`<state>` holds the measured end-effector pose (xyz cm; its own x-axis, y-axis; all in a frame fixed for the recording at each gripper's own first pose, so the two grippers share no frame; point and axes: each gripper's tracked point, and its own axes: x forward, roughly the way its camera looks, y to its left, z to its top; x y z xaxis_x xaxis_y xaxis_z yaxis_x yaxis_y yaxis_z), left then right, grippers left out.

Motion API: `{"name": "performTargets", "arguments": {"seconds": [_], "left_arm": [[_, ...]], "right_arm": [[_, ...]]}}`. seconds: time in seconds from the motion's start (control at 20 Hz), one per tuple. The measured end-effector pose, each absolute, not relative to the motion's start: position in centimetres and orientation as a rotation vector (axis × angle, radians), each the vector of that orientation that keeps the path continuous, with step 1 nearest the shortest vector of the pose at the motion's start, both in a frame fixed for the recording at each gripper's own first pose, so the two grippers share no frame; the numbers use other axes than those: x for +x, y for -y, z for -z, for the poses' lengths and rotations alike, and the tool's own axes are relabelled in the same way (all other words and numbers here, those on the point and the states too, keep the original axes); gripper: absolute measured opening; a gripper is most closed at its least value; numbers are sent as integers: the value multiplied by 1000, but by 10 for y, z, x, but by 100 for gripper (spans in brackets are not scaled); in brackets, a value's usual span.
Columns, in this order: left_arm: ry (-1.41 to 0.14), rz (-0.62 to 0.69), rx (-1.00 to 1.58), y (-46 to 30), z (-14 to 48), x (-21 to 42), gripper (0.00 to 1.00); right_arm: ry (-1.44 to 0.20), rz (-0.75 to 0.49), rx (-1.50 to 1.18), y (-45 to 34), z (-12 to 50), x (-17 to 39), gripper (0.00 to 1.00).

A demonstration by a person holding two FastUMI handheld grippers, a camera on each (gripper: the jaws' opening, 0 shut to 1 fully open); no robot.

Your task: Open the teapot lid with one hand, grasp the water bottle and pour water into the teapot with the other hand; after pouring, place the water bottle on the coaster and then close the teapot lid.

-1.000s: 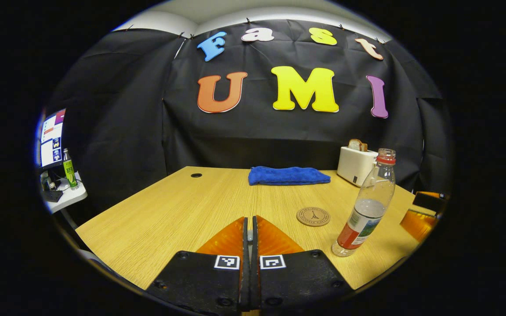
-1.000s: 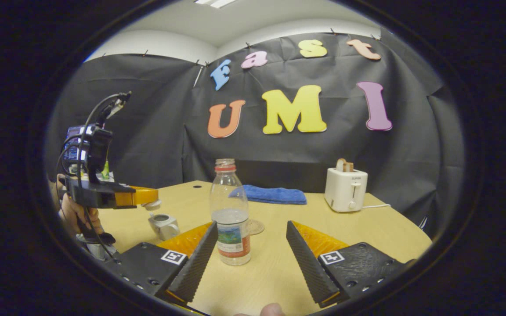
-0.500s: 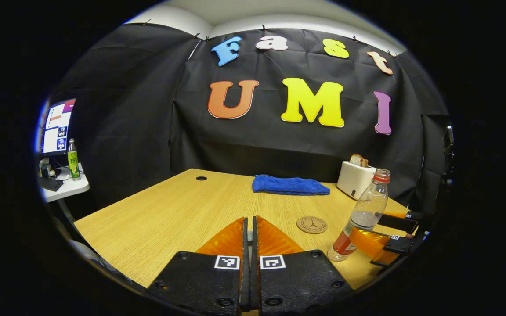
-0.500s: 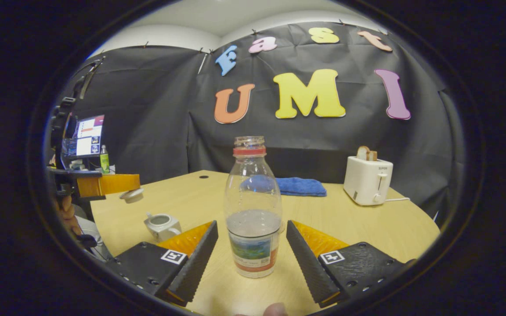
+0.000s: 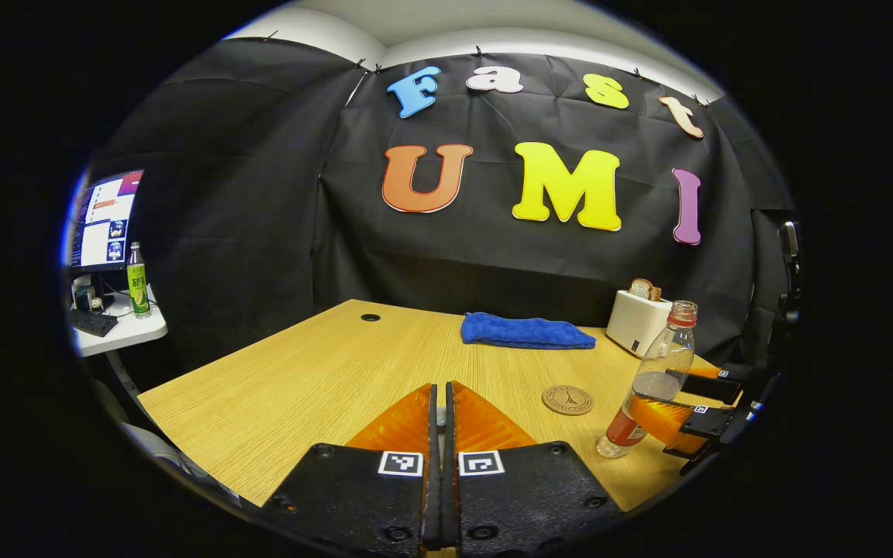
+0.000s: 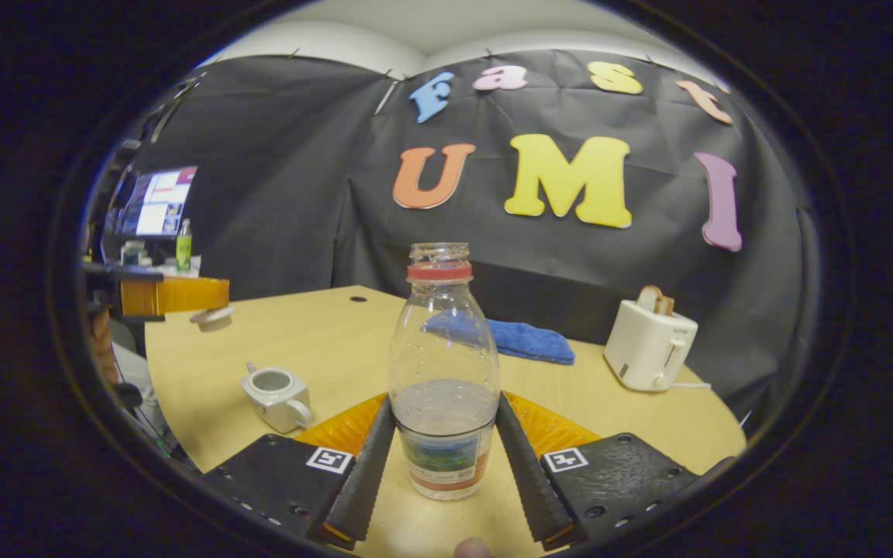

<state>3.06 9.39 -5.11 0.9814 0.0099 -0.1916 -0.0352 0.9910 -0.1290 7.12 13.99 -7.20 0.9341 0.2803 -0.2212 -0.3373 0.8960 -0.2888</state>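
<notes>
Here, in the left gripper view, the left gripper (image 5: 440, 434) pointed level over the near edge of the wooden table (image 5: 315, 372), its two fingers pressed together with barely a slit between them; whether anything was pinched there could not be told from this angle. Off to the right stood the water bottle (image 5: 652, 380), uncapped, with the right gripper (image 5: 667, 395) reaching in from the side around its lower half. The coaster (image 5: 567, 400) lay just beside the bottle, nearer the middle.

In the right gripper view, the right gripper (image 6: 443, 457) was held level, both fingers touching the sides of the upright bottle (image 6: 442, 387) at the label. The teapot (image 6: 276, 395) sat open on the table to the left. Farther left, the left gripper (image 6: 202, 298) hovered above the table edge, holding the lid (image 6: 212, 317) under its tips
</notes>
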Motion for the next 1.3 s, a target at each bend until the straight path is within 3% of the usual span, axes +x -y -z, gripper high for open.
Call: {"name": "performTargets", "arguments": {"seconds": [0.45, 1.3], "left_arm": [[-187, -37, -95, -120, 52, 32, 3], [-202, -15, -56, -129, 59, 32, 2]], "right_arm": [[-73, -292, -976, -160, 71, 101, 75], [96, -309, -1582, -197, 94, 103, 75]]}}
